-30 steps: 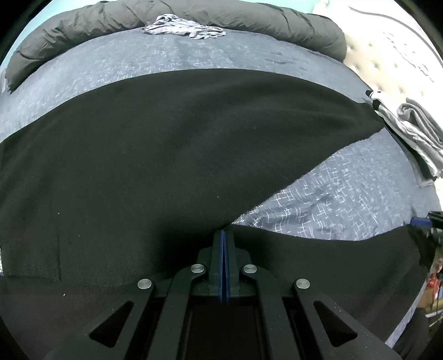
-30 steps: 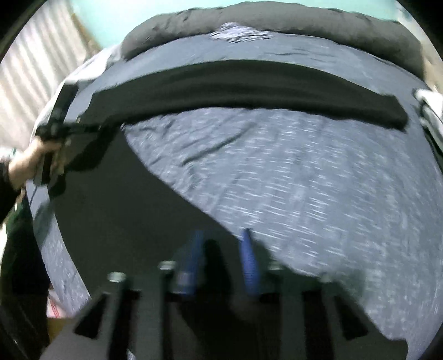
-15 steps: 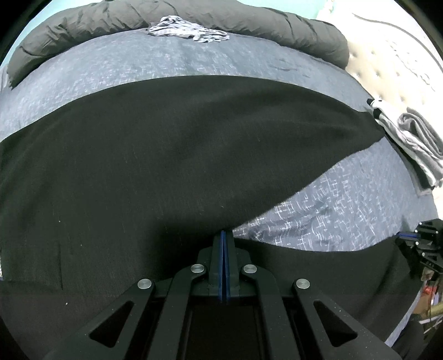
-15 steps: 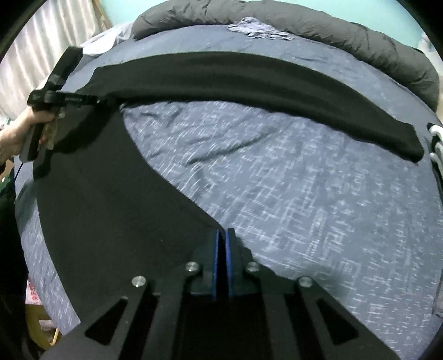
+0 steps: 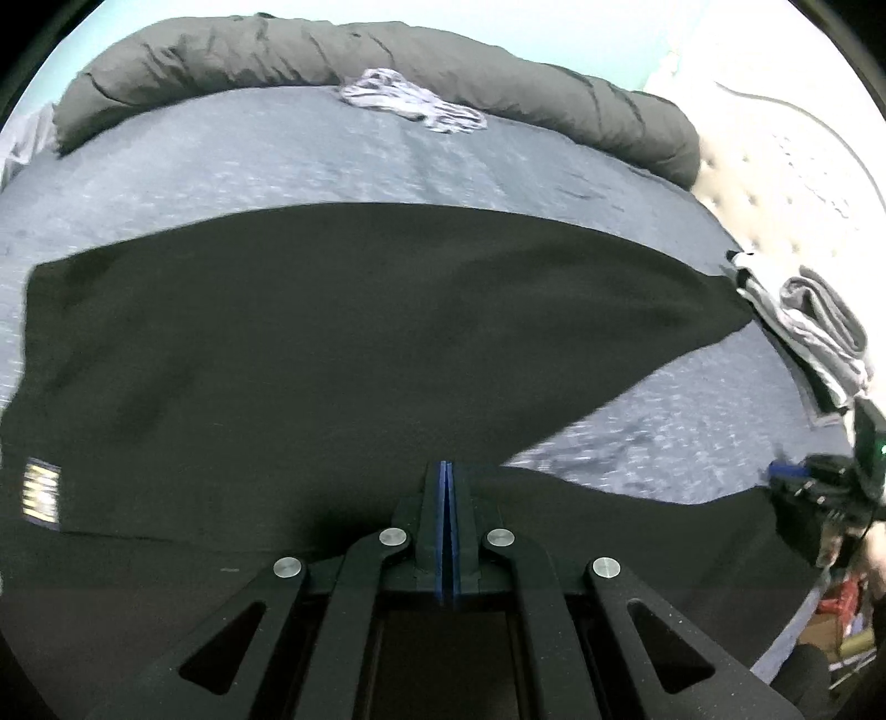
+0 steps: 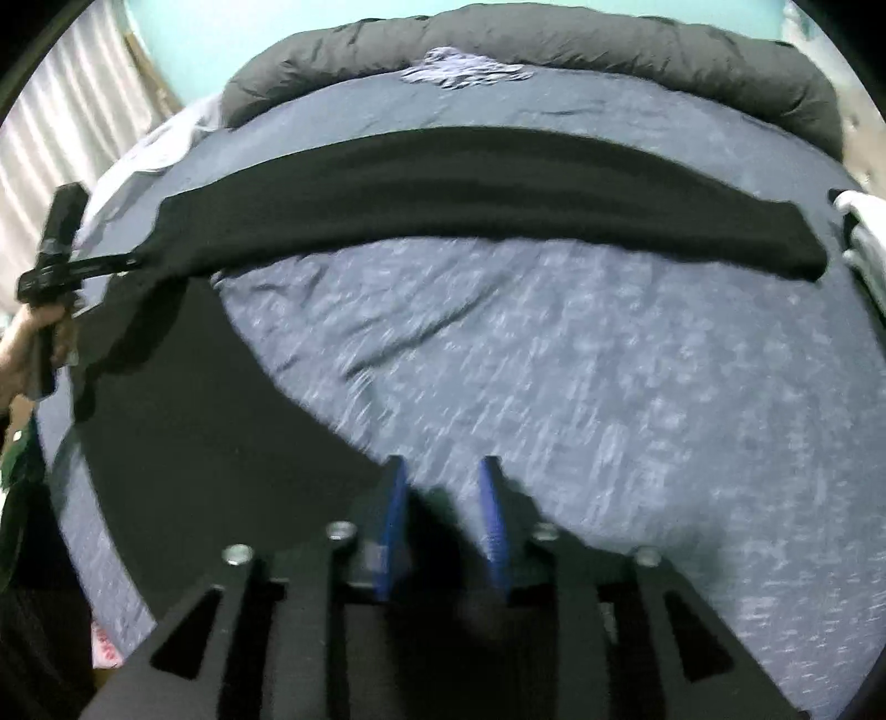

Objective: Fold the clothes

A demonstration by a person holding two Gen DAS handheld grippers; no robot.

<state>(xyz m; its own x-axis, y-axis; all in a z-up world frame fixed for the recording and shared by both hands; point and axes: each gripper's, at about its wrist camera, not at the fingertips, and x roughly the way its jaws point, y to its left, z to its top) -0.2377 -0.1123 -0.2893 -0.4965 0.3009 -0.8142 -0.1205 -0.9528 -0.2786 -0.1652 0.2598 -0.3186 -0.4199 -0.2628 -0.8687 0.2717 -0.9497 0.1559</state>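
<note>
A large black garment [image 5: 332, 332] lies spread over the blue-grey bed sheet [image 5: 277, 155], with a small striped label [image 5: 41, 493] at its left edge. My left gripper [image 5: 446, 469] is shut on the garment's near edge. In the right wrist view the garment [image 6: 443, 177] stretches as a long black band across the bed, and the left gripper [image 6: 130, 260], held by a hand [image 6: 22, 343], pinches its left end. My right gripper [image 6: 443, 487] stands open at the cloth's near corner, its blue pads [image 6: 394, 498] apart. It also shows at the right edge of the left wrist view, right gripper [image 5: 789, 472].
A rolled grey duvet [image 5: 332, 50] lines the far side of the bed, with a crumpled striped garment [image 5: 410, 102] in front of it. A stack of folded grey and white clothes [image 5: 814, 321] lies at the right edge, near a tufted headboard [image 5: 775, 166].
My right gripper, shut half a second ago, now has its pads apart. The left view has shifted, and the garment's label has come into sight at the left.
</note>
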